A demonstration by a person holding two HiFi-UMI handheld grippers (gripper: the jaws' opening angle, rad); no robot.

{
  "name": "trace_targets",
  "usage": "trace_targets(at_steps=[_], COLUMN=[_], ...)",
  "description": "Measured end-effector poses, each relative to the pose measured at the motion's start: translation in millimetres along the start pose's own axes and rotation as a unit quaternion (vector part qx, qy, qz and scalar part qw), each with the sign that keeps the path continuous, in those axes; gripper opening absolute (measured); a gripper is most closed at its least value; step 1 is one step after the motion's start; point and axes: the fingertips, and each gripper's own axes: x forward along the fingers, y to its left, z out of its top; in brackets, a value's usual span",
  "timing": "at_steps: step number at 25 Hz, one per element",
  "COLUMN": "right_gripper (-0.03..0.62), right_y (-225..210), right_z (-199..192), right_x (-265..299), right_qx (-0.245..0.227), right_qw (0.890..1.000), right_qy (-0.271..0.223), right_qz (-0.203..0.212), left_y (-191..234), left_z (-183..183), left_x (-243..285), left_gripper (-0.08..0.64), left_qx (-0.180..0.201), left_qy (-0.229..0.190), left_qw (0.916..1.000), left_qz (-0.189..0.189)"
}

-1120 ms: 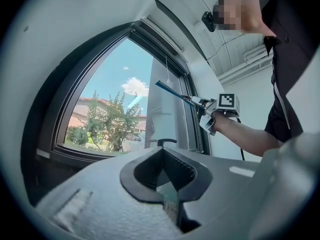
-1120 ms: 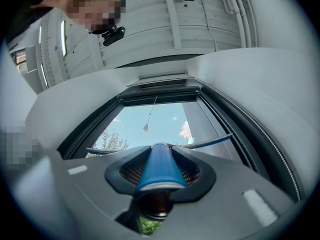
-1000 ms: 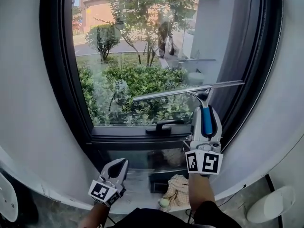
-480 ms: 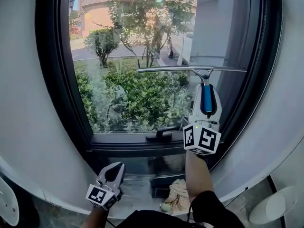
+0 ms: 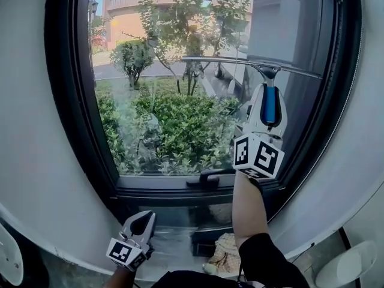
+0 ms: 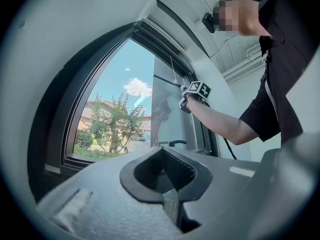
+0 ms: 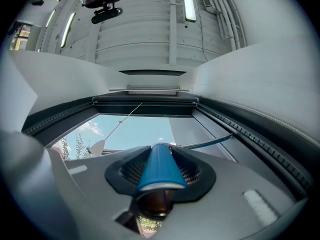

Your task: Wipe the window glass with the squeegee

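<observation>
My right gripper [image 5: 266,110] is shut on the blue handle [image 5: 269,105] of the squeegee and holds it up against the window glass [image 5: 168,101]. The squeegee's long blade [image 5: 240,62] lies almost level across the upper right of the pane. In the right gripper view the blue handle [image 7: 159,168] sits between the jaws, with the blade [image 7: 205,143] beyond it. My left gripper [image 5: 141,223] hangs low at the bottom left, below the sill, shut with nothing in it. In the left gripper view the jaws [image 6: 167,181] meet, and the right gripper [image 6: 196,91] shows far off at the glass.
A dark window frame [image 5: 66,101] surrounds the glass, with a black handle [image 5: 207,177] on its lower rail. A crumpled cloth [image 5: 228,252] lies on the floor below the sill. White curved walls [image 5: 27,161] flank the window.
My right gripper has carried the squeegee upward on the glass, from the lower middle to the upper right. The blade has levelled out. The left gripper has dropped slightly.
</observation>
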Motion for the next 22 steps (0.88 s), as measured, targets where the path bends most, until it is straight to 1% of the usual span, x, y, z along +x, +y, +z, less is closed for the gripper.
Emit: trace_targets(at_steps=[5,8,11,16,19,22], right_gripper=[0.130,0.130,0.130,0.130,0.131,0.130], right_y=[-1,-2,-3,2,3,-2], right_z=[7,11,15,24,28,26], right_x=[20,34,46,60,68,74], right_qx=[0.014,0.018,0.020,0.062,0.070,0.086], right_qw=[1.000,0.999,0.999,0.996,0.995,0.994], right_qy=[-0.022,-0.033,-0.041,-0.056,-0.064,-0.061], right_qz=[-0.011,-0.006,-0.001,0.008,0.015,0.016], left_y=[5,6,9,13,15,17], left_z=[-4,0,-1,-1,-2,-1], left_x=[-3,-3,-6,-5,-4,-3], left_gripper=[0.002,0.002,0.002,0.002,0.002,0.002], left_qx=[0.005,0.006,0.006,0.009,0.008,0.007], left_qy=[0.005,0.005,0.011,0.011,0.010,0.008], left_qw=[1.0000,1.0000,0.9999,0.9998,0.9998,0.9998], left_qz=[0.002,0.001,0.008,0.013,0.017,0.020])
